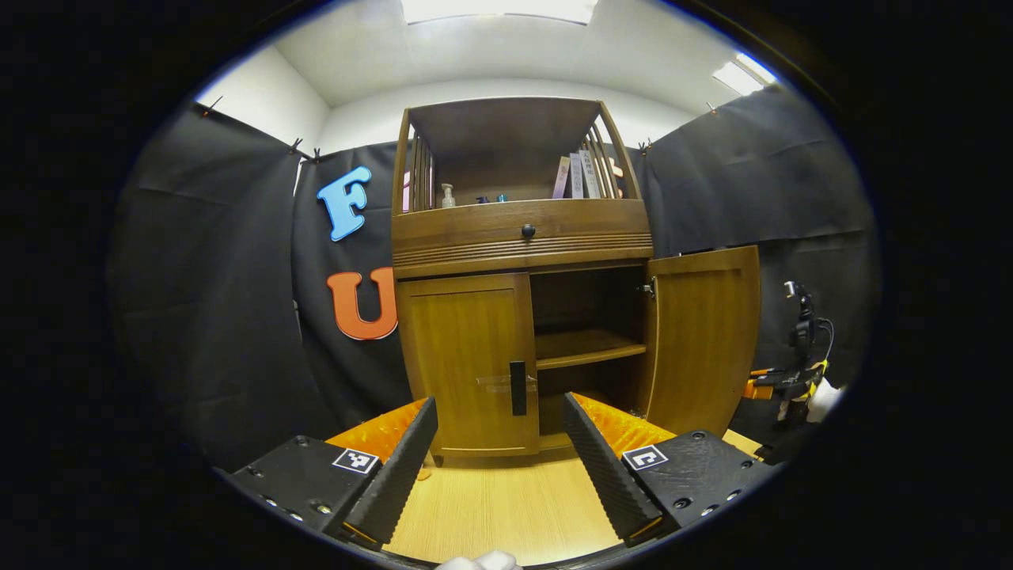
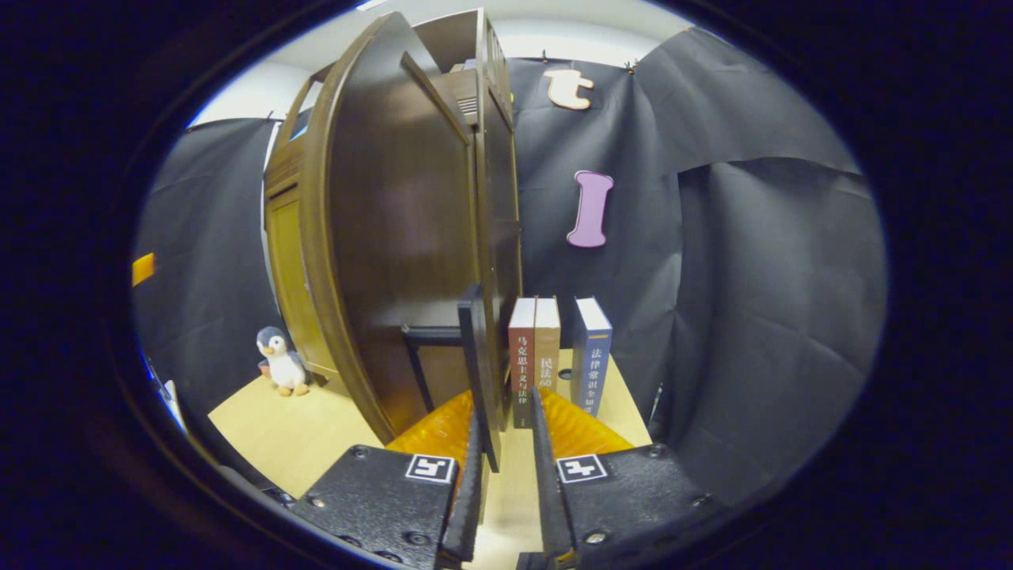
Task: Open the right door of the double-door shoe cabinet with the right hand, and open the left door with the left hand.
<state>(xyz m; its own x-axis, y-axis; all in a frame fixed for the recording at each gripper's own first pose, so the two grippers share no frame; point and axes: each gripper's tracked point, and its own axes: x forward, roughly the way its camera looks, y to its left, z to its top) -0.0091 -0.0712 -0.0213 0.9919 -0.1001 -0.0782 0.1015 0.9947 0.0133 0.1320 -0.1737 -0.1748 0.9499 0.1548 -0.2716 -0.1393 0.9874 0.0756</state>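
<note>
The wooden shoe cabinet stands straight ahead in the left gripper view. Its left door is closed, with a black handle at its inner edge. My left gripper is open a short way in front of that handle, touching nothing. The right door is swung wide open, baring the inner shelf. In the right gripper view the right door is seen almost edge-on. Its black handle lies between the fingers of my right gripper, narrowly open, with a gap at the right finger.
Three books stand on the light wooden tabletop just behind the open door. A penguin plush sits beside the cabinet. The drawer knob and an upper shelf with books and a bottle are above the doors.
</note>
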